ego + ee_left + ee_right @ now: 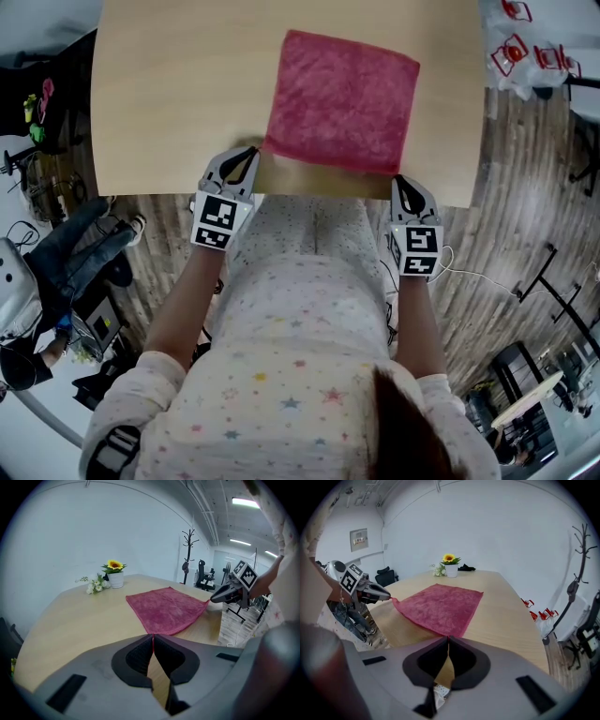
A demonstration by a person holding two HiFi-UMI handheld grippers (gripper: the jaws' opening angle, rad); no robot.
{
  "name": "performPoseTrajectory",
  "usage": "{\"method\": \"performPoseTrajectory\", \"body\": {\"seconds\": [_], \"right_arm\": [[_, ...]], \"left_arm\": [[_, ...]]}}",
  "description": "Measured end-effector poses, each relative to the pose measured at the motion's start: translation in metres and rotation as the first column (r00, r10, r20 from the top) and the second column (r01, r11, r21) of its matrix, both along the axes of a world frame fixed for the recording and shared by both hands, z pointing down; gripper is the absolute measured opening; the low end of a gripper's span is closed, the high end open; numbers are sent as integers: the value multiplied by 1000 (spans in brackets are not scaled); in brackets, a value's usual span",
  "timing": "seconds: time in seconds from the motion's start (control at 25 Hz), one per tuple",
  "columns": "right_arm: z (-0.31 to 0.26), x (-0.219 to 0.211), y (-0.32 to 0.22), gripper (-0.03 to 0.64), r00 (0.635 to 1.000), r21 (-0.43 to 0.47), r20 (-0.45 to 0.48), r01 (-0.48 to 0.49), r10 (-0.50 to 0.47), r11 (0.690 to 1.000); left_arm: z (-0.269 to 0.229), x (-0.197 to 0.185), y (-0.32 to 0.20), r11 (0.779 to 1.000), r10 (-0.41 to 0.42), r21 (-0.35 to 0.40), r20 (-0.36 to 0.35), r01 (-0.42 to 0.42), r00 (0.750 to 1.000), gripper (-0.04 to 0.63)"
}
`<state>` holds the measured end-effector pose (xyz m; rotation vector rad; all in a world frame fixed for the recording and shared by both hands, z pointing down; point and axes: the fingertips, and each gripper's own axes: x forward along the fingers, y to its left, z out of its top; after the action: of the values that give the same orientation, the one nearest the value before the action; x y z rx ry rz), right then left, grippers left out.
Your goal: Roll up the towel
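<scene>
Left hand-held gripper (253, 150) pinches the near-left corner of the red towel (342, 98); right hand-held gripper (397, 178) nips the near-right corner, over the bench (169, 94).

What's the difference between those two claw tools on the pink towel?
The left gripper pinches the towel's near left corner; the right gripper has its near right corner. In the head view the left gripper angles inward, while the right gripper points straighter. Shared: both are shut on the towel at the table's near edge.
</scene>
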<state>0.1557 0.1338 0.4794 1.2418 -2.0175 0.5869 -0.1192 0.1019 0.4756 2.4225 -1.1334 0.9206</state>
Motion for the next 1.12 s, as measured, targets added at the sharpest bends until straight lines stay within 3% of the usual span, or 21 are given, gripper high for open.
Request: {"method": "performPoseTrajectory", "body": {"seconds": [0.28, 0.64, 0.92, 1.12], "right_arm": [[-2, 3, -16, 8, 999, -1, -32, 23, -23, 1000], [11, 6, -31, 9, 997, -59, -57, 41, -45, 997], [18, 7, -38, 14, 998, -76, -62, 26, -30, 997], [15, 10, -41, 55, 998, -58, -70, -1, -3, 998]], "left_arm": [[-6, -2, -19, 1000, -17, -4, -19, 17, 1000, 20], [13, 0, -36, 995, -34, -99, -3, 33, 999, 20], [25, 1, -45, 991, -60, -118, 7, 61, 998, 25], [29, -17, -46, 983, -138, -122, 20, 139, 990, 111]]}}
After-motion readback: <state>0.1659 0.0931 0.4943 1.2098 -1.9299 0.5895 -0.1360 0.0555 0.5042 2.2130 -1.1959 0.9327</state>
